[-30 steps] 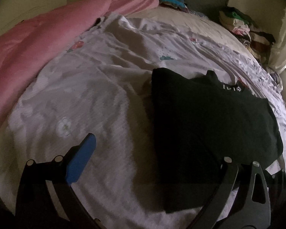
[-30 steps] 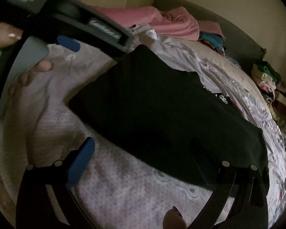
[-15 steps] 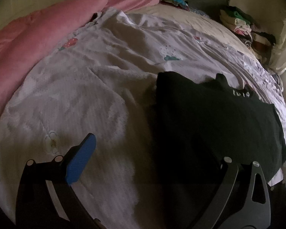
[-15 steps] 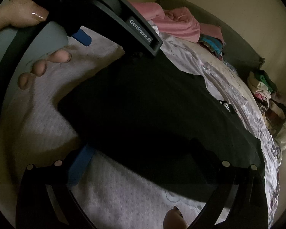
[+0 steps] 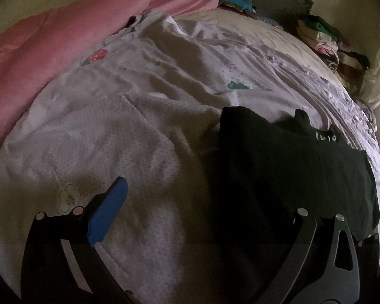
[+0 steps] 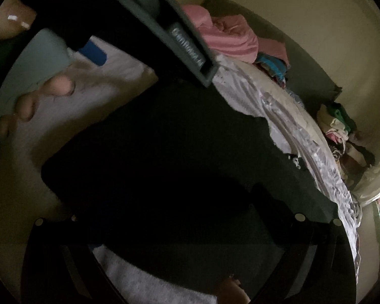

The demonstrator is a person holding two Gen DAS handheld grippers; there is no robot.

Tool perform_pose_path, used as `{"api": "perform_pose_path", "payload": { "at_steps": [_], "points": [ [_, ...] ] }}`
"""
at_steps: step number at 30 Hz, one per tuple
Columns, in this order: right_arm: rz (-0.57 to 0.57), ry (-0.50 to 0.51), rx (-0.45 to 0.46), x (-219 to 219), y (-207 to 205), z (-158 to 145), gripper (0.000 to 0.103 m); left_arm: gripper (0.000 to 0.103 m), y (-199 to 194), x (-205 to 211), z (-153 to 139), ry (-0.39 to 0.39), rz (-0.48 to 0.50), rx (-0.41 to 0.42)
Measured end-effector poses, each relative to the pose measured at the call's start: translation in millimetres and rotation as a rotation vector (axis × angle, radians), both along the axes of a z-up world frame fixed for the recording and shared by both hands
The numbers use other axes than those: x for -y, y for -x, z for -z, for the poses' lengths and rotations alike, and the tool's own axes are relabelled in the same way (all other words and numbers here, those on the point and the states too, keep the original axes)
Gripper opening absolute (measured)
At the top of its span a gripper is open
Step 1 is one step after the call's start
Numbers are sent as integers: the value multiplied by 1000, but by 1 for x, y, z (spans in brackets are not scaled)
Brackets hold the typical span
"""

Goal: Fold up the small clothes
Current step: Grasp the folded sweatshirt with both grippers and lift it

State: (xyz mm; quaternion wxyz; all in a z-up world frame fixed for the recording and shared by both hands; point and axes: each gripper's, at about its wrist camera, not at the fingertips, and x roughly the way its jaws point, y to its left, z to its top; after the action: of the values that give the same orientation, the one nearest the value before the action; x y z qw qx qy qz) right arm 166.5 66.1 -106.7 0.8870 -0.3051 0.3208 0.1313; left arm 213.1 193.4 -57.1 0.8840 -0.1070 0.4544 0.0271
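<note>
Left wrist: shirt (image 5: 291,167) beside right-hand fingers (image 5: 301,230)

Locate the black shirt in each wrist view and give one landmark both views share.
Left wrist: the black shirt lies right of centre on the white bedspread, partly behind the right finger.
Right wrist: it fills the middle, under the left gripper.
Shared landmark: the pile of folded clothes by the far wall.

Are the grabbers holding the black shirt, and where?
No. The left gripper is wide open above the black shirt and the white bedspread, holding nothing. The right gripper's fingers are lost in darkness, so I can't tell.
</note>
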Motion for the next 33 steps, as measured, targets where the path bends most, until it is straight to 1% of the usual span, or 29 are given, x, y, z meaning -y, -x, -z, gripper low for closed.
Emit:
{"api": "perform_pose_path", "payload": {
  "at_steps": [3,4,5,6,7,8,10,12,14,17,22,24,25,26,27,28,29,30,31,32,33],
  "points": [
    [3,-14,52,4,4,-6,95,93,1,-3,0,21,-24,0],
    [2,-27,65,6,6,-9,86,93,2,-3,-1,35,-24,0],
    [0,-51,74,10,8,-14,82,93,3,-2,-2,46,-21,1],
    [1,-69,80,13,10,-17,75,93,3,0,-3,59,-15,2],
    [-8,-99,85,18,12,-21,62,93,3,1,-3,65,-11,1],
    [-16,-117,86,19,15,-24,57,93,3,2,-3,77,-7,0],
    [-29,-147,88,23,20,-28,35,93,3,6,-3,112,7,-5],
    [-42,-157,94,25,25,-29,27,93,3,10,-1,147,23,-14],
    [-49,-170,99,28,28,-31,24,93,1,16,2,179,40,-29],
    [-46,-223,84,35,30,-36,22,93,-3,24,7,206,56,-51],
    [-47,-256,82,42,34,-40,21,93,-7,26,11,259,50,-67],
    [-47,-280,69,46,35,-43,20,92,-8,28,8,264,47,-61],
    [-47,-287,68,47,37,-44,20,85,-9,30,5,269,49,-55],
    [-45,-296,68,49,37,-46,19,76,-9,32,4,279,52,-51],
    [-45,-303,67,51,38,-47,17,71,-10,35,3,292,57,-51],
    [-48,-309,66,53,38,-48,13,59,-11,38,1,300,60,-50],
    [-52,-318,67,55,40,-49,12,45,-11,41,0,302,65,-49],
    [-54,-321,66,56,41,-50,12,36,-11,46,-2,299,73,-48],
    [-56,-321,64,57,42,-50,11,23,-11,51,-6,287,82,-42],
    [-53,-319,68,57,44,-50,11,17,-11,57,-9,266,87,-35],
    [-52,-320,71,58,46,-50,11,15,-11,62,-14,242,93,-24]
  ]
}}
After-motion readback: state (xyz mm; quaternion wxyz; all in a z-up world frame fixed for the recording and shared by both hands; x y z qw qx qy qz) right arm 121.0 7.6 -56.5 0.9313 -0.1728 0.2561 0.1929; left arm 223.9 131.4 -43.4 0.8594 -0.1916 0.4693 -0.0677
